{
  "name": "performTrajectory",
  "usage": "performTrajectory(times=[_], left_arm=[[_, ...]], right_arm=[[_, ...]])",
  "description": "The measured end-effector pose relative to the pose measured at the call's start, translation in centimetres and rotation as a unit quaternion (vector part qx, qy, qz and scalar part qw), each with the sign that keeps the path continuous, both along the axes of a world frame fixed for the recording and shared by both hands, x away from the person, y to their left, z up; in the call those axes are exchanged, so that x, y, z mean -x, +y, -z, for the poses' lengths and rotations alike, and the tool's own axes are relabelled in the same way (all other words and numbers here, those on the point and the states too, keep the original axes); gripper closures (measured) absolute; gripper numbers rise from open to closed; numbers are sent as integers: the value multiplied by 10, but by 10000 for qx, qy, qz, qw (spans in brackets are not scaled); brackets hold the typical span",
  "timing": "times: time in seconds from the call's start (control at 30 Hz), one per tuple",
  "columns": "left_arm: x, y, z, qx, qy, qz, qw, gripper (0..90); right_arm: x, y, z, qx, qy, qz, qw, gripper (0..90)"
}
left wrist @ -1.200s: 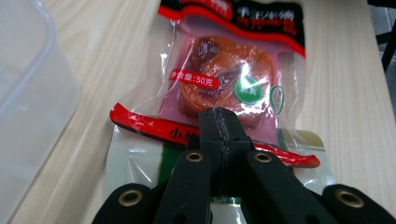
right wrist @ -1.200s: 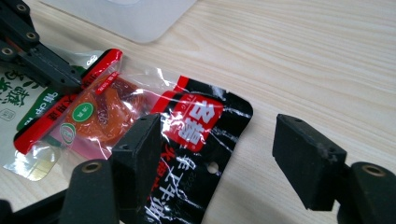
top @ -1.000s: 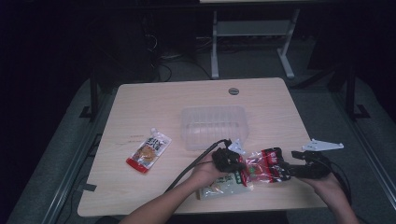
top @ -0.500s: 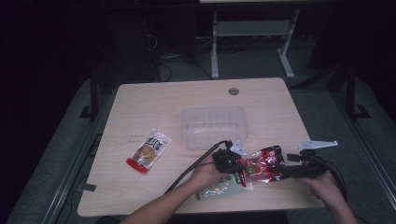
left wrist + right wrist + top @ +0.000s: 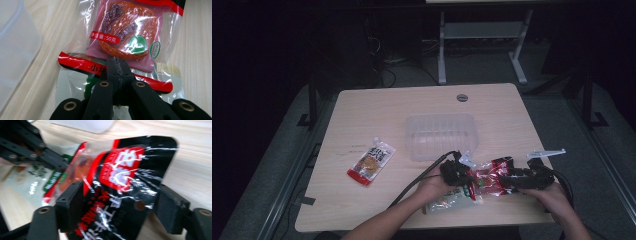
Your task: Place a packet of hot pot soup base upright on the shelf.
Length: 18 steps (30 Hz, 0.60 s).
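A red-and-black snack packet [image 5: 492, 177] lies near the table's front edge between my two grippers. My right gripper [image 5: 120, 195] straddles its black end [image 5: 122, 177]. Its jaws have just been closing, and both pads touch the packet's sides. In the high view the right gripper [image 5: 512, 180] comes in from the right. My left gripper [image 5: 117, 62] is shut, its tips on the clear end of the packet [image 5: 125, 32] where that overlaps a pale packet with a red band [image 5: 75, 62]. I cannot tell whether film is pinched between them. The left gripper [image 5: 468, 182] rests over the pale packet [image 5: 452, 200].
A clear plastic container [image 5: 441, 135] stands in the middle of the table, just behind the grippers. An orange snack pouch [image 5: 371, 164] lies at the front left. A black cable [image 5: 422, 177] trails from the left gripper. The table's front edge [image 5: 412, 227] is close to both hands.
My right gripper has shifted a little to the left and down onto the red-and-black packet. The left hand and the other packets have stayed in place.
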<state>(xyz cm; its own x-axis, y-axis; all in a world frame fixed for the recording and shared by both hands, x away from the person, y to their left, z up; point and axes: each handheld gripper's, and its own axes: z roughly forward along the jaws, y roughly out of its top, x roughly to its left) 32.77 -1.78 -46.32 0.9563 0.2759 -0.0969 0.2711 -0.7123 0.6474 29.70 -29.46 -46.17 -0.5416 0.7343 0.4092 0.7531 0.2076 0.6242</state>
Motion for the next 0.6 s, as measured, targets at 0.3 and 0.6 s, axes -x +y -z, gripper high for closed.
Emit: performTrajectory(times=[0.3, 0.6], left_arm=[[1, 0, 0, -6, -9, -31, 10000, 900], [2, 0, 0, -9, -32, -72, 10000, 900]], right_arm=[[7, -1, -9, 71, -330, -91, 9994, 520], [9, -3, -13, -36, -292, -218, 9993, 685]])
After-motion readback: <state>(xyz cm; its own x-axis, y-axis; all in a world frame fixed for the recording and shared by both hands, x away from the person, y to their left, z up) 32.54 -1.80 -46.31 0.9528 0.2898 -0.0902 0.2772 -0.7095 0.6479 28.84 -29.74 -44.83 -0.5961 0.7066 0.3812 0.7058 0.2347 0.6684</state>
